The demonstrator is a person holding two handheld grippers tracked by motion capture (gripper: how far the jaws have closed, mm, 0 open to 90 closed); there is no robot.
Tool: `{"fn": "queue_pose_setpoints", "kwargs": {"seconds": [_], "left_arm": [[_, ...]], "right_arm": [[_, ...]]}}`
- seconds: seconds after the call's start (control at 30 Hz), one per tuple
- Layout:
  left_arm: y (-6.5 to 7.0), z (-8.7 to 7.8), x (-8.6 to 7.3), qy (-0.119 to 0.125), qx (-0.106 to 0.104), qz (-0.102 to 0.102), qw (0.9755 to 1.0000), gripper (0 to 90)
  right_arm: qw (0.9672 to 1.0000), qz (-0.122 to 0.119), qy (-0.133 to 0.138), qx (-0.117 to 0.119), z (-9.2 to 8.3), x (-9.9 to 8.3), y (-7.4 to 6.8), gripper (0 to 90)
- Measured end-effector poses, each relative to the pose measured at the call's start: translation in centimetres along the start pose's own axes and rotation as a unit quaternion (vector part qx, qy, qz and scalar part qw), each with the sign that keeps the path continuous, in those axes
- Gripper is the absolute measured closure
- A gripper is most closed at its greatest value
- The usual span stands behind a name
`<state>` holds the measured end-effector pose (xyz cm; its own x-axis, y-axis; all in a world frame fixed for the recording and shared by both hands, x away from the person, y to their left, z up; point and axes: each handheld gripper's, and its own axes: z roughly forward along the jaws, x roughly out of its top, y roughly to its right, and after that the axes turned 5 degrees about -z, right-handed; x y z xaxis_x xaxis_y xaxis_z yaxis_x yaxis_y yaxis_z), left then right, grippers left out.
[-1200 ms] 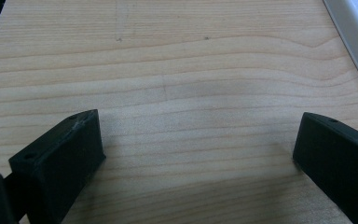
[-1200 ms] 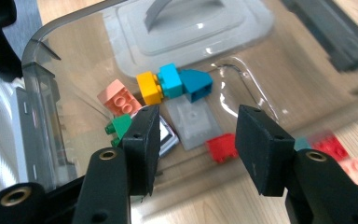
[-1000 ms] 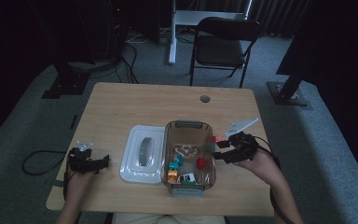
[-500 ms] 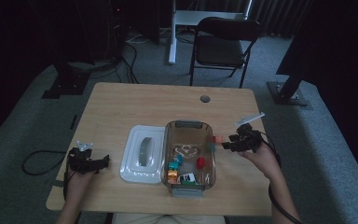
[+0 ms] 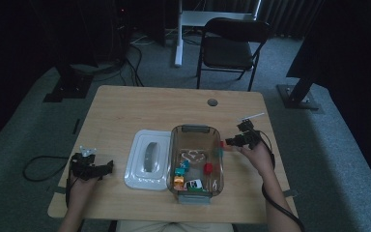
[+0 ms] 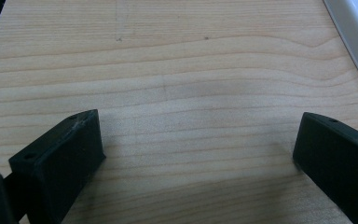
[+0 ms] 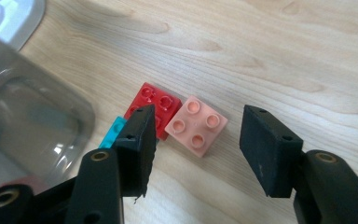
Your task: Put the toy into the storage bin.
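My right gripper (image 5: 233, 141) hovers low over the table just right of the clear plastic bin (image 5: 172, 145). In the right gripper view its jaws (image 7: 198, 116) stand apart on either side of a pink brick (image 7: 196, 125) that lies flat on the wood, and the pads do not touch it. The jaws have just been opening. A red brick (image 7: 154, 99) and a cyan brick (image 7: 115, 129) lie against the pink one, by the bin's wall (image 7: 28, 116). My left gripper (image 5: 101, 167) rests open at the table's front left, with bare wood between its jaws (image 6: 198, 140).
A white lid (image 5: 147, 159) lies left of the bin. Several coloured bricks (image 5: 193, 176) sit in the bin's near end. A round cable hole (image 5: 212, 102) is at the table's far edge, and a folding chair (image 5: 232, 46) stands beyond it.
My right gripper has sunk to the table beside the bin's right wall and its jaws stand wider. The left gripper has not moved.
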<state>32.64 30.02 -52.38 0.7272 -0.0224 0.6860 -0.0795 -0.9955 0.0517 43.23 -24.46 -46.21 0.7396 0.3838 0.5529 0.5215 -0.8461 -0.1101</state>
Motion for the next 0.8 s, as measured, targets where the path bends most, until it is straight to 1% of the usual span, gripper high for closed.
{"fn": "queue_pose_setpoints", "kwargs": {"seconds": [0.07,0.1,0.17,0.23,0.3,0.43,0.47,0.6,0.8], "left_arm": [[0.0,0.0,0.0,0.000,0.000,0.000,1.0000,2.0],[0.0,0.0,0.0,0.000,0.000,0.000,1.0000,2.0],[0.0,0.0,0.0,0.000,0.000,0.000,1.0000,2.0],[0.0,0.0,0.0,0.000,0.000,0.000,1.0000,2.0],[0.0,0.0,0.0,0.000,0.000,0.000,1.0000,2.0],[0.0,0.0,0.0,0.000,0.000,0.000,1.0000,2.0],[0.0,0.0,0.0,0.000,0.000,0.000,1.0000,2.0],[0.0,0.0,0.0,0.000,0.000,0.000,1.0000,2.0],[0.0,0.0,0.0,0.000,0.000,0.000,1.0000,2.0]], "right_arm": [[0.9999,0.010,-0.002,-0.011,0.6,0.1,0.0,43.9],[0.9999,0.013,-0.003,-0.009,0.9,0.1,0.1,43.9],[0.9998,0.011,-0.004,-0.016,1.3,0.2,0.0,43.9],[0.9998,0.009,-0.009,-0.015,1.7,0.2,-0.1,44.0],[0.9997,0.004,-0.016,-0.021,2.1,0.2,-0.2,44.0],[0.9996,0.001,-0.022,-0.015,2.6,0.0,0.0,47.8],[0.9998,0.001,-0.020,-0.006,2.6,-0.1,0.2,49.8],[0.9997,0.008,-0.021,0.001,2.6,0.0,0.4,50.1],[0.9995,0.017,-0.027,-0.006,2.9,0.6,0.2,49.7]]}}
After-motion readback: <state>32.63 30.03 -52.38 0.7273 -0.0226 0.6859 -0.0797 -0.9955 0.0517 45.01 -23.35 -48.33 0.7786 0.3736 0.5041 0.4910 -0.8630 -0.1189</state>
